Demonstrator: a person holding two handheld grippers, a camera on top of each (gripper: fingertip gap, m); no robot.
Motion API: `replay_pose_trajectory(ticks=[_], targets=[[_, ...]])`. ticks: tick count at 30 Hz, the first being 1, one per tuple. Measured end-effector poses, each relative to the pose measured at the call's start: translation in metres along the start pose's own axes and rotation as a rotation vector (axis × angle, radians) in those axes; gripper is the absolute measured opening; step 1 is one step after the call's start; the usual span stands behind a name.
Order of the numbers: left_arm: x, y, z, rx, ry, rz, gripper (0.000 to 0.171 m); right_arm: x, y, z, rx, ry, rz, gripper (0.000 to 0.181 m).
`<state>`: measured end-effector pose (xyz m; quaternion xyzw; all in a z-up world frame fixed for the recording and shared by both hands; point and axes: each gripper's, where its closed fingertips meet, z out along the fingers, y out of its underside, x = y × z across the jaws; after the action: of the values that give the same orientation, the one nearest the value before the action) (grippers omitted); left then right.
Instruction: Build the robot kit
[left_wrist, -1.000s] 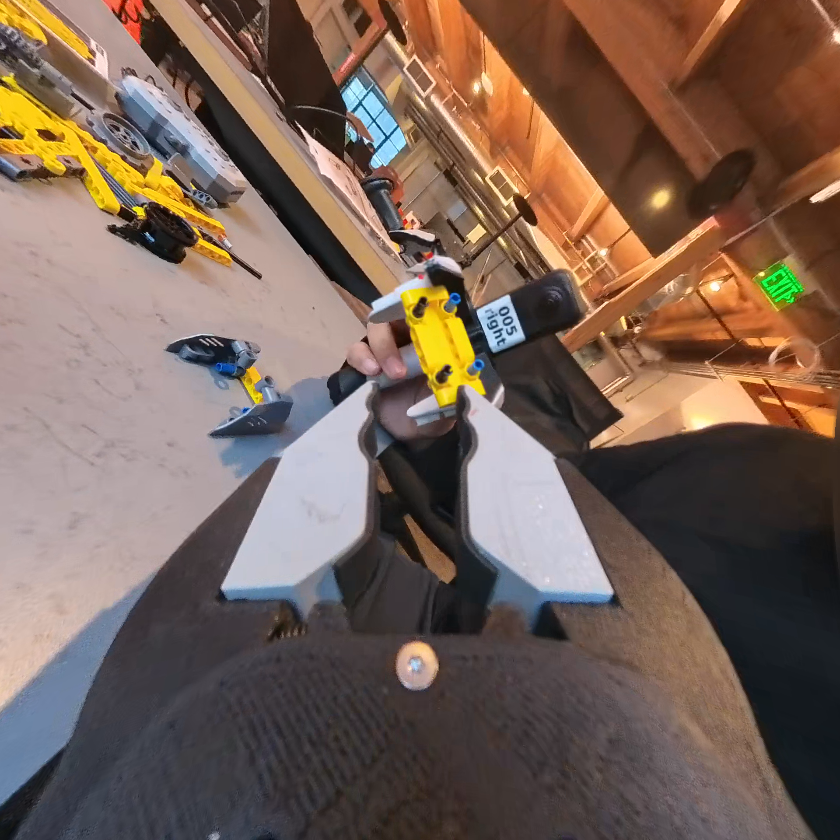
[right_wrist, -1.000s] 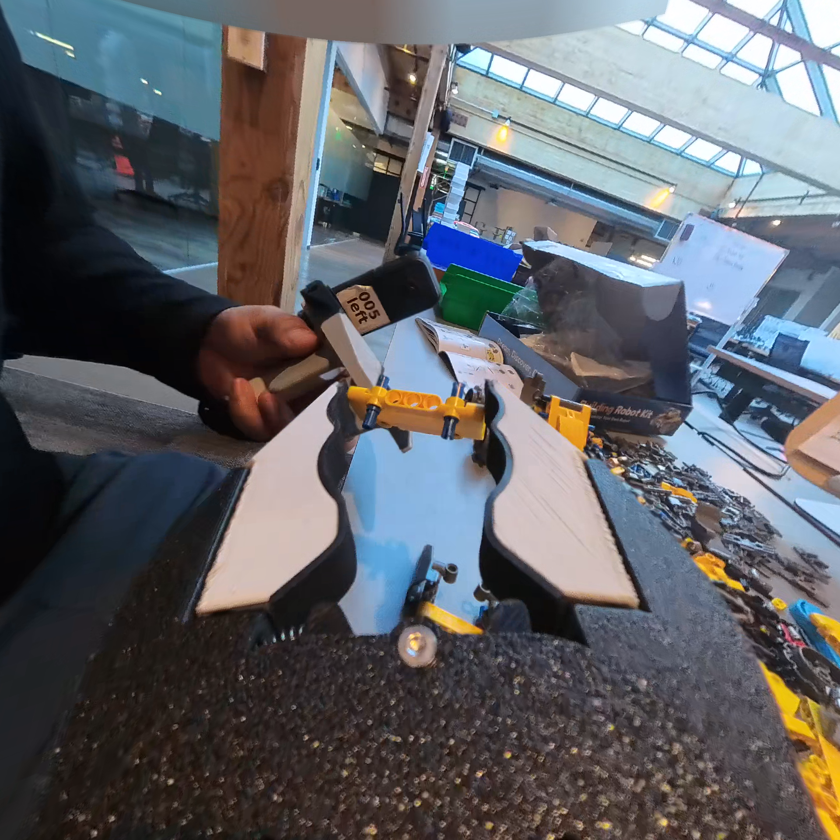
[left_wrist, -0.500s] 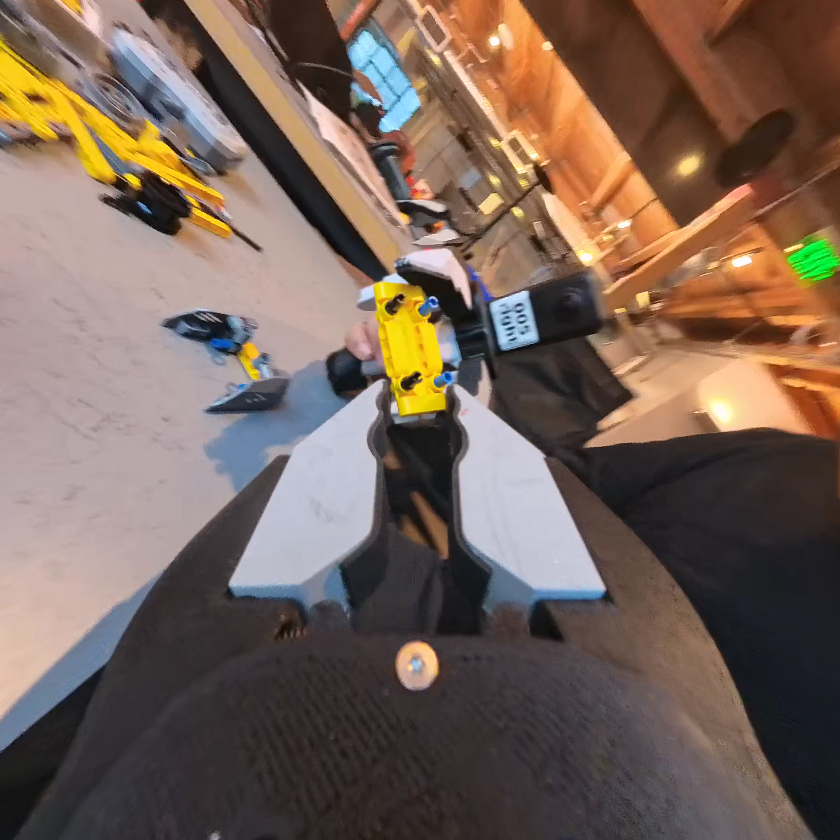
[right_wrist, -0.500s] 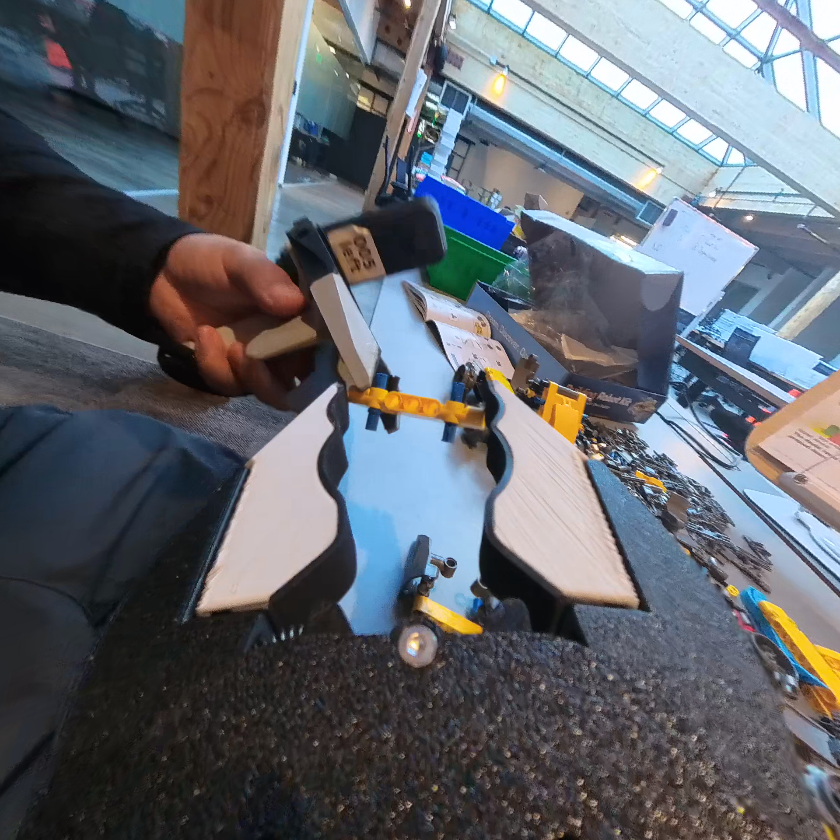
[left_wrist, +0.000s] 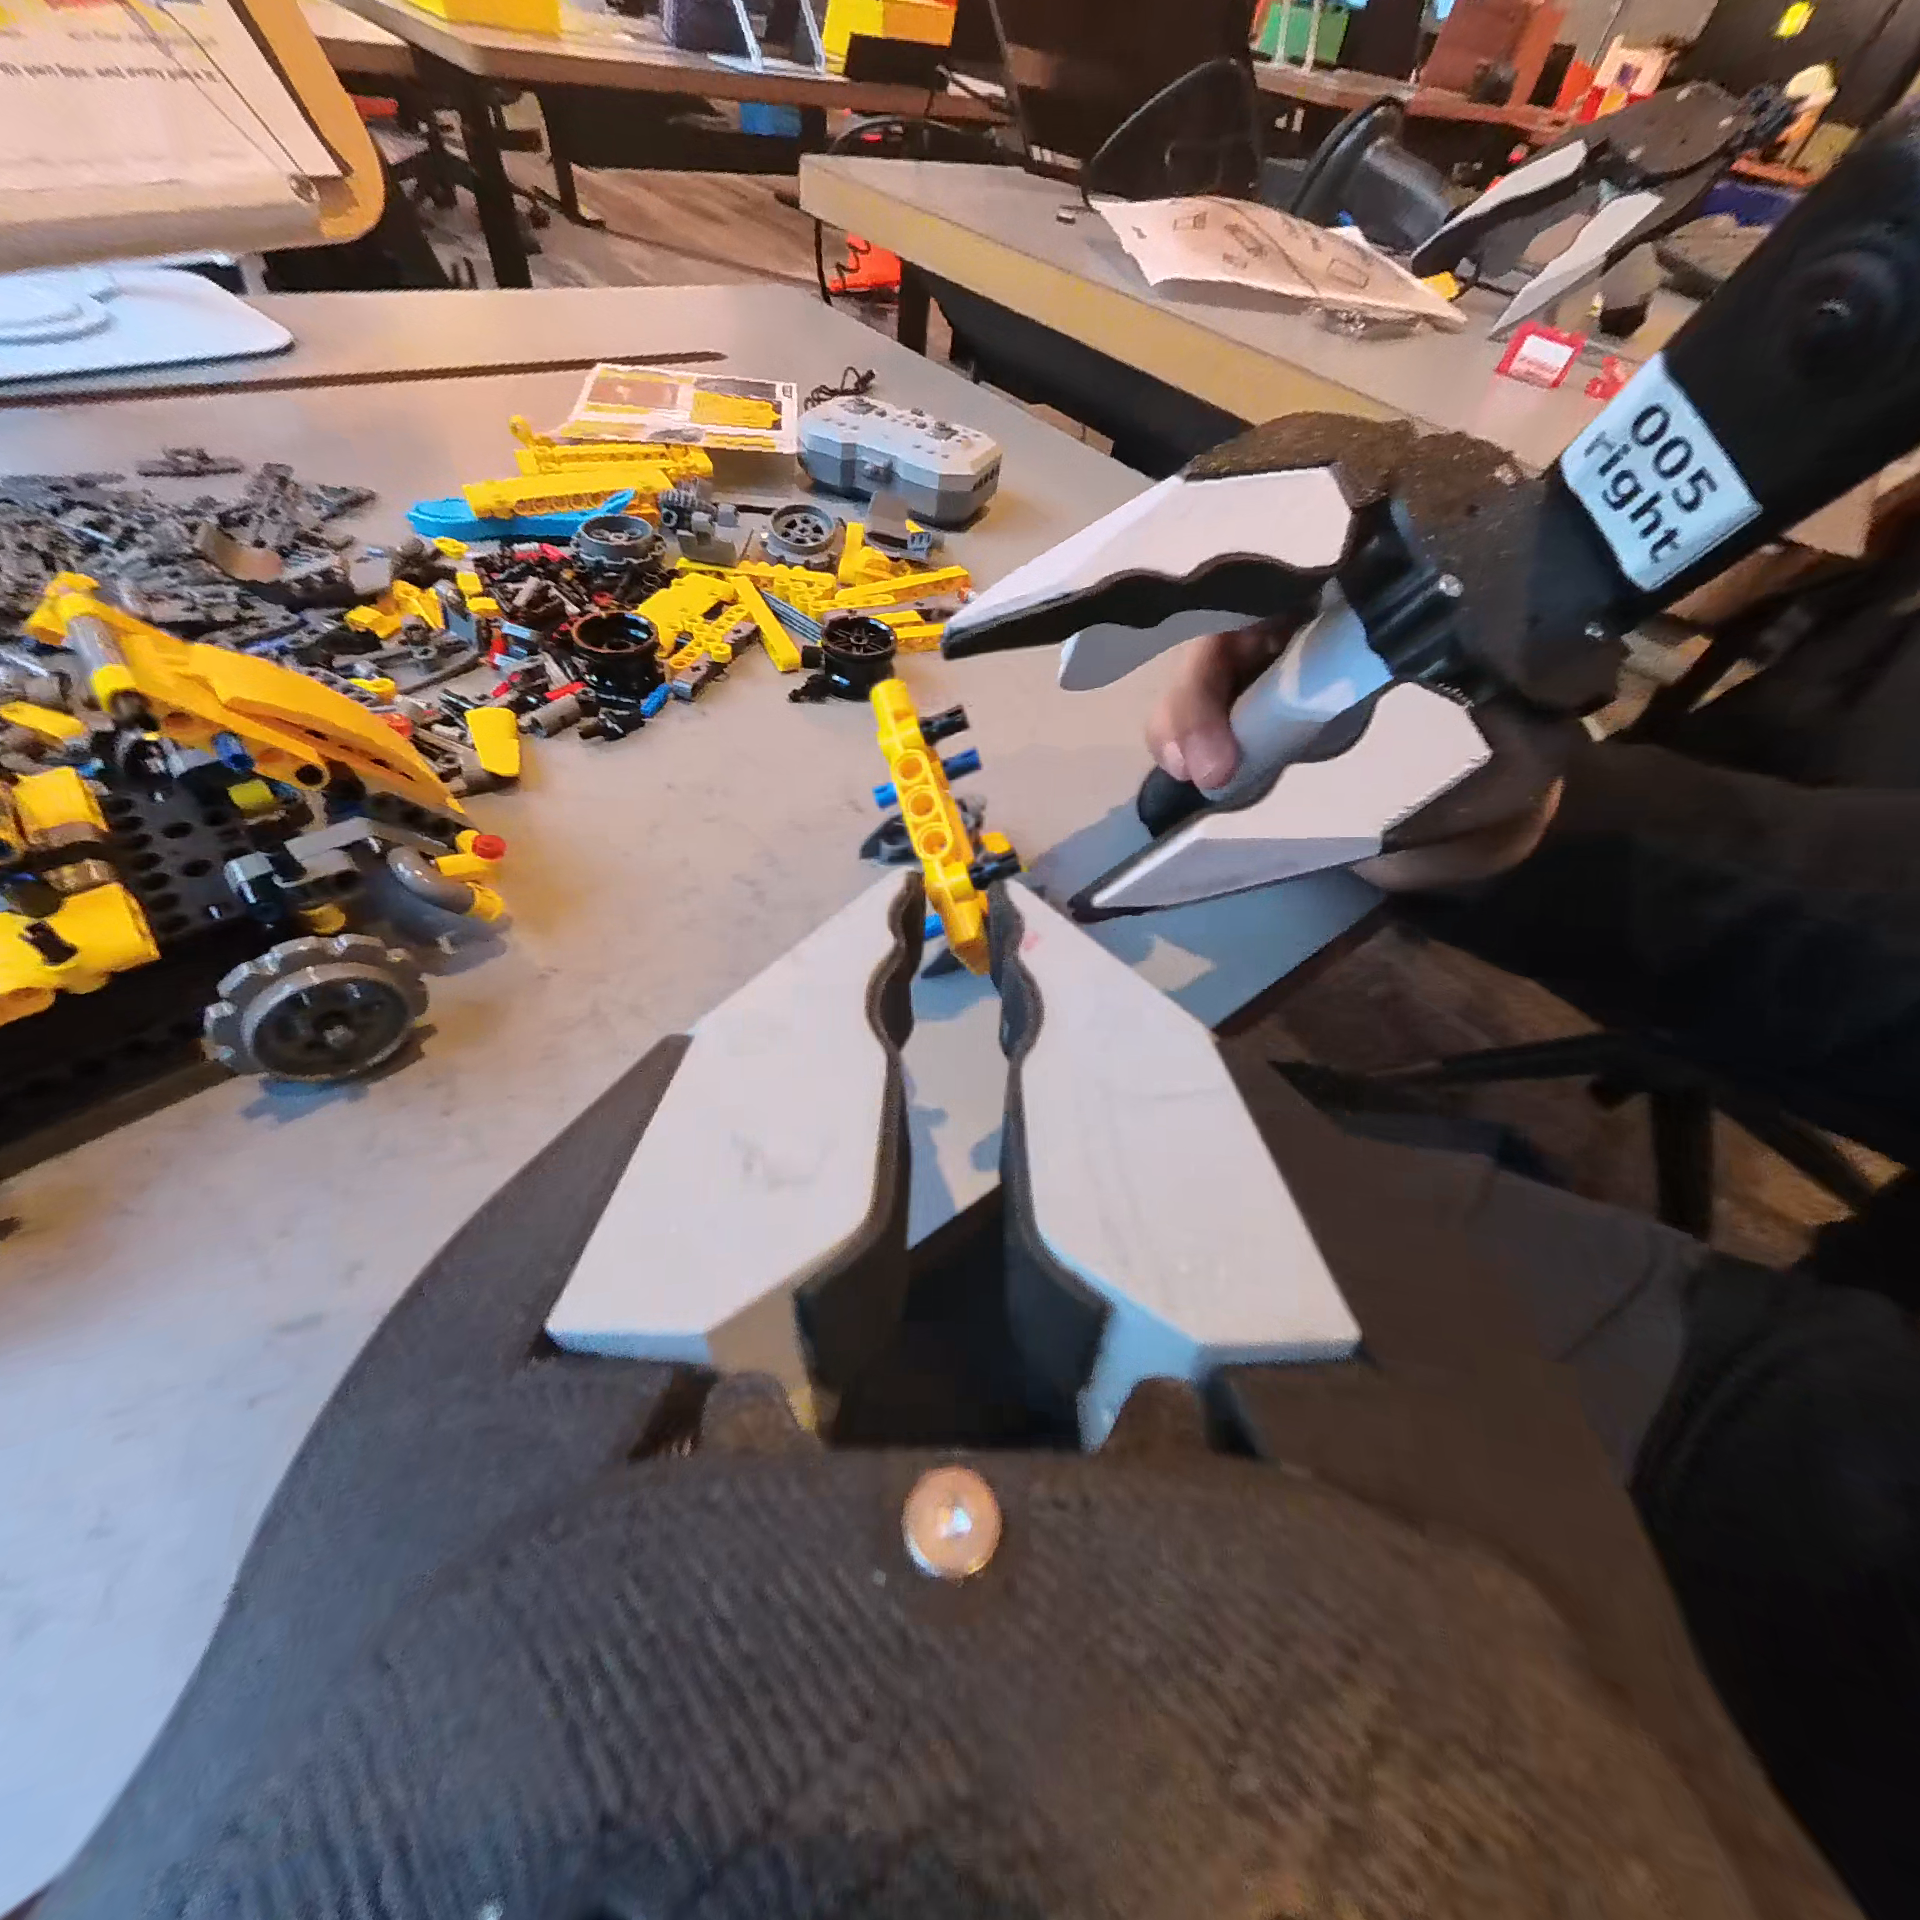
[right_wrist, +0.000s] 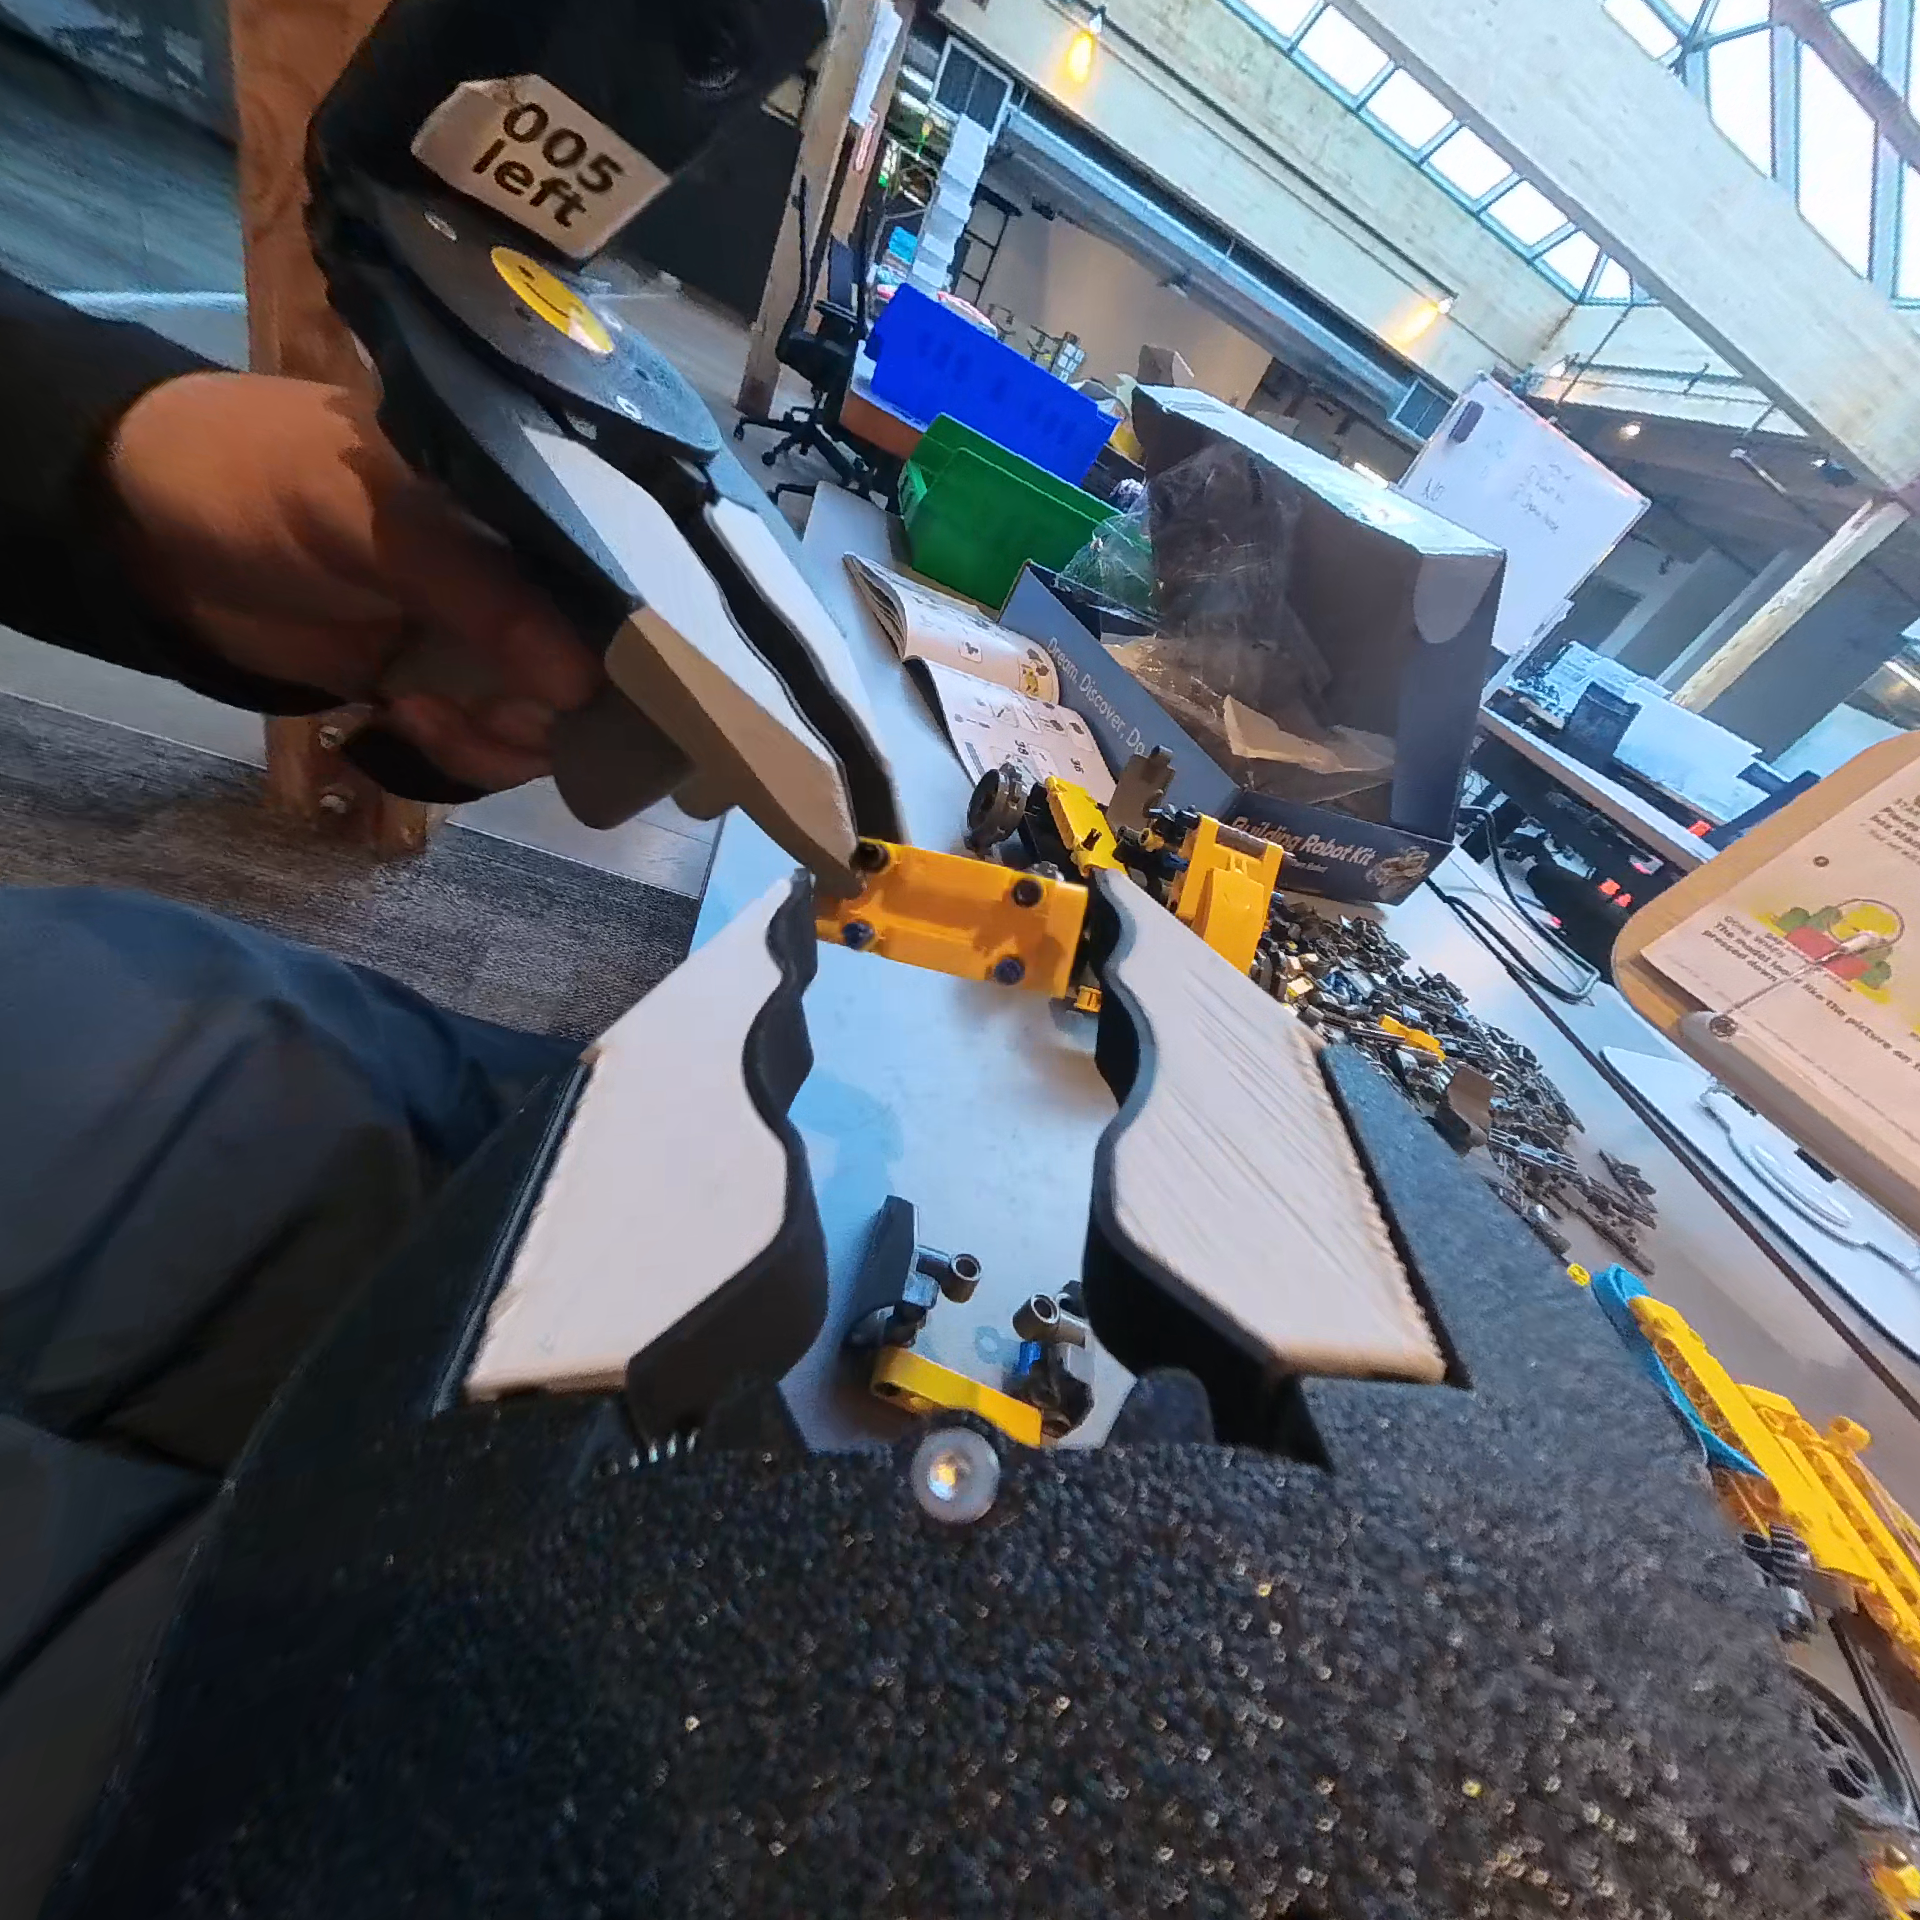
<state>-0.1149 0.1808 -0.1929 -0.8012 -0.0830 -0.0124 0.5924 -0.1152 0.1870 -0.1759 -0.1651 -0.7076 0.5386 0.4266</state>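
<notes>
My left gripper (left_wrist: 954, 902) is shut on the lower end of a yellow studded beam piece (left_wrist: 928, 805) with blue and black pins, held upright just above the grey table (left_wrist: 675, 883). In the right wrist view the left gripper (right_wrist: 868, 868) pinches the piece (right_wrist: 956, 920) at its left end. My right gripper (right_wrist: 951, 904) is open, its tips flanking the two ends of the piece. In the left wrist view the right gripper (left_wrist: 1013, 779) stands just right of the piece, apart from it.
A part-built yellow and black vehicle (left_wrist: 208, 831) stands at the left, with a pile of loose parts (left_wrist: 623, 603), a grey hub (left_wrist: 899, 462) and a leaflet (left_wrist: 686, 405) behind. A small grey and yellow part (right_wrist: 966, 1351) lies under my right gripper. A dark box (right_wrist: 1320, 623) and a green bin (right_wrist: 997, 509) stand farther back. The tips of both grippers are at nearly the same place.
My left gripper has closed on the end of the yellow piece and swung down toward the table. My right gripper, which held the piece by its ends, now stands apart from it.
</notes>
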Motion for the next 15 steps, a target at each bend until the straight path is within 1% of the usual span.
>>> replay_pose_trajectory(ticks=[1,3,6,8,11,14,15], targets=[[0.0,0.0,0.001,-0.005,-0.002,0.021,0.01,0.0,-0.001,-0.001,0.006,0.003,-0.002,0.049],[0.0,0.0,0.004,-0.001,-0.009,0.051,0.009,0.0,-0.002,-0.002,0.02,0.02,-0.018,0.032],[-0.007,0.007,0.008,-0.015,-0.069,0.123,0.009,0.008,-0.002,-0.006,0.022,0.076,-0.034,0.029],[-0.008,0.008,0.007,-0.005,-0.089,0.144,0.009,0.016,-0.001,-0.01,0.02,0.104,0.018,0.026],[-0.01,0.009,0.007,-0.005,-0.123,0.2,0.01,0.034,0.004,-0.024,0.004,0.157,0.128,0.013],[-0.004,0.008,0.011,-0.018,-0.125,0.254,0.01,0.049,0.013,-0.041,-0.017,0.168,0.272,0.017],[-0.001,0.008,0.013,-0.024,-0.128,0.279,0.01,0.05,0.016,-0.045,-0.035,0.146,0.328,0.025]])
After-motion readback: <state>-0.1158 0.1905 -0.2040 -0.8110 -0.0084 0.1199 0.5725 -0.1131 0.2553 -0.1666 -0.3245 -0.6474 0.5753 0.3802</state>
